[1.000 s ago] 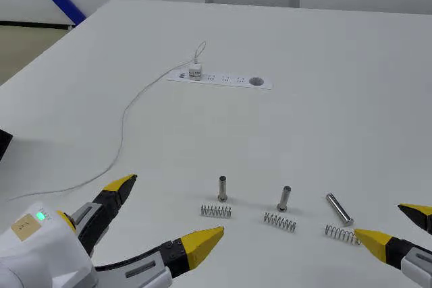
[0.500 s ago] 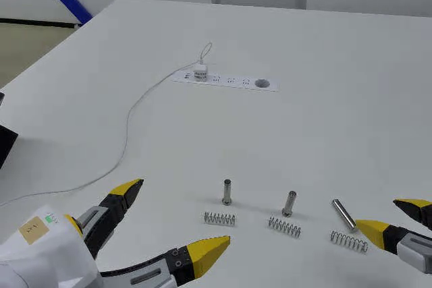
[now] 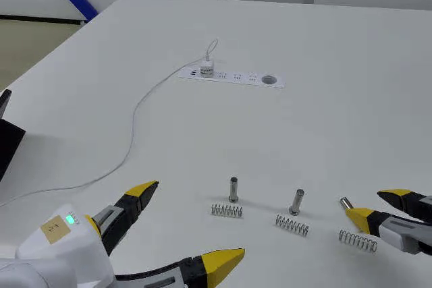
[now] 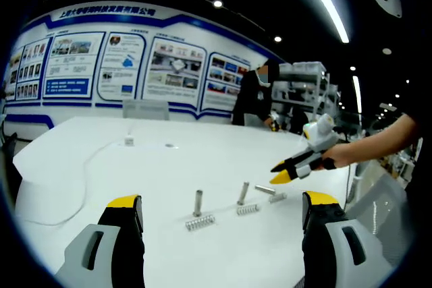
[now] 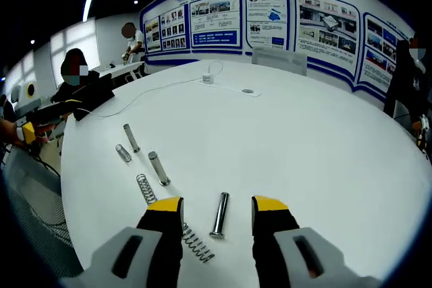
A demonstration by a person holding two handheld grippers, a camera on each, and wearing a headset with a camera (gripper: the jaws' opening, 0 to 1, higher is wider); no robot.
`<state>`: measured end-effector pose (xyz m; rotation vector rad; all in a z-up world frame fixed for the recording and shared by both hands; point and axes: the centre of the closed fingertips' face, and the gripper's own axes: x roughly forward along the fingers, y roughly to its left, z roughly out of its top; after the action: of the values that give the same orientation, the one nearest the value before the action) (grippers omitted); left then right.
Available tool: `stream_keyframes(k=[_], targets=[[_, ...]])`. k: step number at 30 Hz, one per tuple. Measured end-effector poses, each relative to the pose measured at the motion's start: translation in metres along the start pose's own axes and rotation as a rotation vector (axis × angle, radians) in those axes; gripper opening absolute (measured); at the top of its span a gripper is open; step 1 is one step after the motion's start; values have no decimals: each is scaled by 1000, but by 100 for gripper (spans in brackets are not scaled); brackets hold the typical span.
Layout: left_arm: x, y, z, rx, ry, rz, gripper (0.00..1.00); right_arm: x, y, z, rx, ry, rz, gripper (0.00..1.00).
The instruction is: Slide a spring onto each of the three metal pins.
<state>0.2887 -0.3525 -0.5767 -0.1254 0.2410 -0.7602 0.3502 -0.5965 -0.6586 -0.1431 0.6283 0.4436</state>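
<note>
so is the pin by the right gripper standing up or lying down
Lying down: in the right gripper view the pin lies flat on the table, between the right gripper's open fingers.

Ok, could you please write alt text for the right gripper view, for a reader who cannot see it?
The right tool, jaws open, frames a metal pin lying flat on the white table, with a spring beside it. Farther left are a second pin with a second spring and a third pin with a third spring.
</note>
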Motion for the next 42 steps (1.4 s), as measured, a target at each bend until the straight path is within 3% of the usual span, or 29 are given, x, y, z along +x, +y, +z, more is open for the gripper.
stream_keyframes(k=[9,21,32,42], targets=[[0,2,-2,2,6,6,100,19,-13,-11,61,50,-38,32],[0,3,-6,-1,24,10,99,36,-8,-22,64,123,-28,24],[0,6,-7,6,36,24,98,42,-3,-21,28,152,-29,18],[0,4,-9,-1,46,16,96,42,-2,-23,55,178,-38,12]])
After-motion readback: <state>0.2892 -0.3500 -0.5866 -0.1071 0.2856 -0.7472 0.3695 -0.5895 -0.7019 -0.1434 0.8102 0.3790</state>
